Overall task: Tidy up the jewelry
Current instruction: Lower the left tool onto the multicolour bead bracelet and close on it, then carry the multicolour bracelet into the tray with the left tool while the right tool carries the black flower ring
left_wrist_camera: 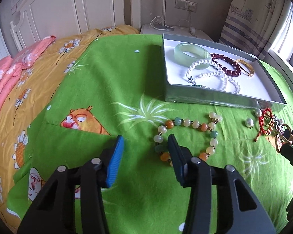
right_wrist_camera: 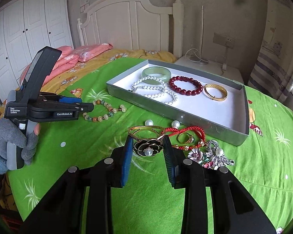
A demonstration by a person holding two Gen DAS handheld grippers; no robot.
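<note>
A grey box with a white floor [left_wrist_camera: 250, 85] [right_wrist_camera: 220, 109] lies on the green cloth. It holds a jade bangle [left_wrist_camera: 192, 53] [right_wrist_camera: 156, 73], a white pearl strand [left_wrist_camera: 211, 76] [right_wrist_camera: 156, 92], a dark red bead bracelet [left_wrist_camera: 224, 64] [right_wrist_camera: 185, 86] and a gold bangle [left_wrist_camera: 245, 67] [right_wrist_camera: 215, 92]. My left gripper [left_wrist_camera: 146, 142] [right_wrist_camera: 87, 107] is open and empty, its right finger over a pastel bead bracelet [left_wrist_camera: 187, 136] [right_wrist_camera: 105, 112]. My right gripper [right_wrist_camera: 147, 143] is open, its fingers on either side of a gold bangle with a black flower [right_wrist_camera: 148, 139].
Loose on the cloth near the right gripper: two pearls [right_wrist_camera: 149, 122], a red cord bracelet [right_wrist_camera: 185, 131] [left_wrist_camera: 263, 122], a gold ring [right_wrist_camera: 185, 138] and silver brooches [right_wrist_camera: 214, 155]. Beyond are a yellow quilt, pink pillows [right_wrist_camera: 84, 53], a headboard and a bedside table [right_wrist_camera: 207, 66].
</note>
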